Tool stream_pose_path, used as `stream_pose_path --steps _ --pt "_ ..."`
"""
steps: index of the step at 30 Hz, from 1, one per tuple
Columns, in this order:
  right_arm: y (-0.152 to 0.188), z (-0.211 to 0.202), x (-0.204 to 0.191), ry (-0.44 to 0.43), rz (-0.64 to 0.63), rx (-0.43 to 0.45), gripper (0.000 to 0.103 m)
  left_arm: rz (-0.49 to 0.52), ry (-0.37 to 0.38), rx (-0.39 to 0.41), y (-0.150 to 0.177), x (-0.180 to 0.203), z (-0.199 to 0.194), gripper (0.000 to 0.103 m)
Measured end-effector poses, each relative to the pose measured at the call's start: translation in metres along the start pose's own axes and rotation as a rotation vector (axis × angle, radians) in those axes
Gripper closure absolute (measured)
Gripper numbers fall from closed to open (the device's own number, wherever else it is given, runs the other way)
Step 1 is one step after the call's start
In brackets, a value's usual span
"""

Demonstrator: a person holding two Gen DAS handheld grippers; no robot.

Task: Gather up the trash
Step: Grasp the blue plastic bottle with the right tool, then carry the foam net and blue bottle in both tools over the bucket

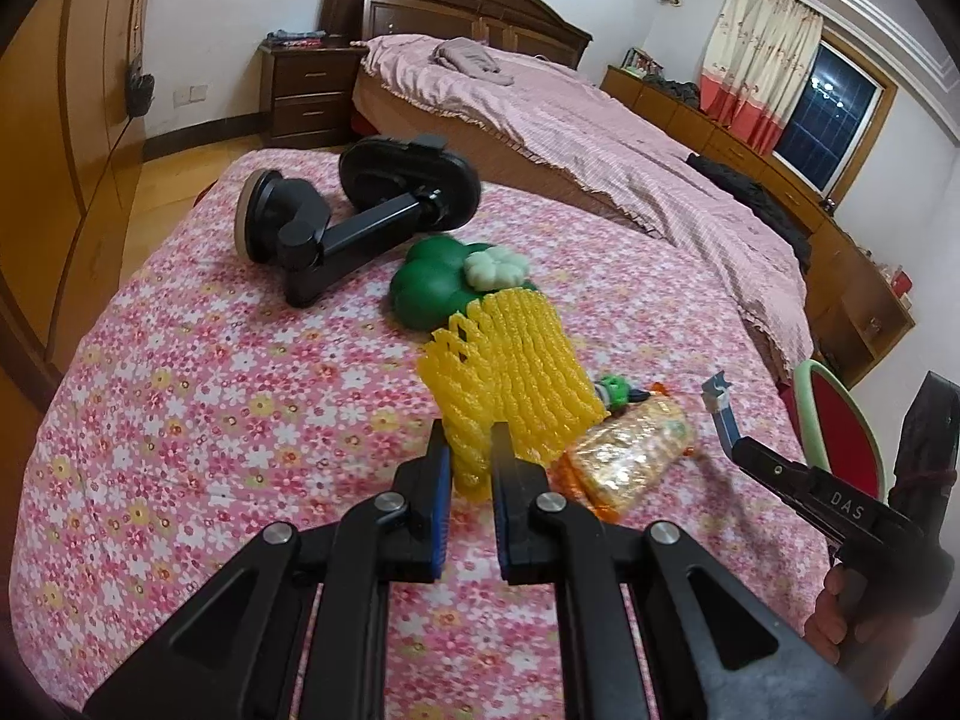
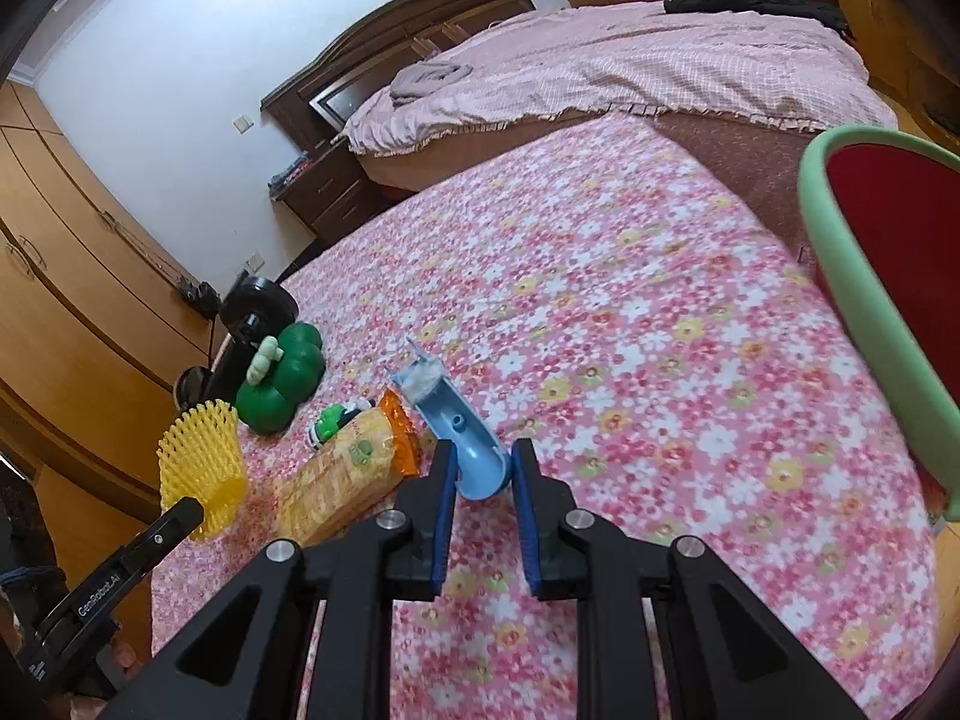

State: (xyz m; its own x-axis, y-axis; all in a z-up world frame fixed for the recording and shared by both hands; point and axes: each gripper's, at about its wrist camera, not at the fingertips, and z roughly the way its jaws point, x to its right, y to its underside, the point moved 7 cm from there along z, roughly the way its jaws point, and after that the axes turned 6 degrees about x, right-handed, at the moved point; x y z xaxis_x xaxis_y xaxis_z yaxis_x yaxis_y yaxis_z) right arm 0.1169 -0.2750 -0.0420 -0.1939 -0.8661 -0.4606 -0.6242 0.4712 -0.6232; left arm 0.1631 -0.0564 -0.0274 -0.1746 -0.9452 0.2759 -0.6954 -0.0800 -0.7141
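Observation:
My left gripper is shut on the near end of a yellow foam fruit net, which also shows in the right wrist view. My right gripper is shut on a light blue torn plastic wrapper and holds it above the flowered cloth; the wrapper also shows in the left wrist view. An orange and clear snack packet lies between them, seen too in the right wrist view. A red bin with a green rim stands at the right.
A black suction-cup holder, a green plastic toy with a pale flower and a small green-capped item lie on the flowered cloth. A large bed, a nightstand and wardrobes stand beyond.

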Motion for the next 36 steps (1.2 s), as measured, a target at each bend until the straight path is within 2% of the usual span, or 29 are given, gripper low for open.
stream_pose_path --steps 8,21,36 --pt "-0.005 -0.040 0.008 -0.012 0.019 0.068 0.082 0.033 0.047 0.020 0.001 0.026 -0.019 0.092" --pt "-0.017 -0.115 0.034 0.017 0.059 0.212 0.082 0.144 0.147 0.042 -0.005 0.095 -0.041 0.092" --pt "-0.032 -0.178 0.110 0.104 0.176 0.341 0.082 0.293 0.273 0.000 0.002 0.196 -0.028 0.092"
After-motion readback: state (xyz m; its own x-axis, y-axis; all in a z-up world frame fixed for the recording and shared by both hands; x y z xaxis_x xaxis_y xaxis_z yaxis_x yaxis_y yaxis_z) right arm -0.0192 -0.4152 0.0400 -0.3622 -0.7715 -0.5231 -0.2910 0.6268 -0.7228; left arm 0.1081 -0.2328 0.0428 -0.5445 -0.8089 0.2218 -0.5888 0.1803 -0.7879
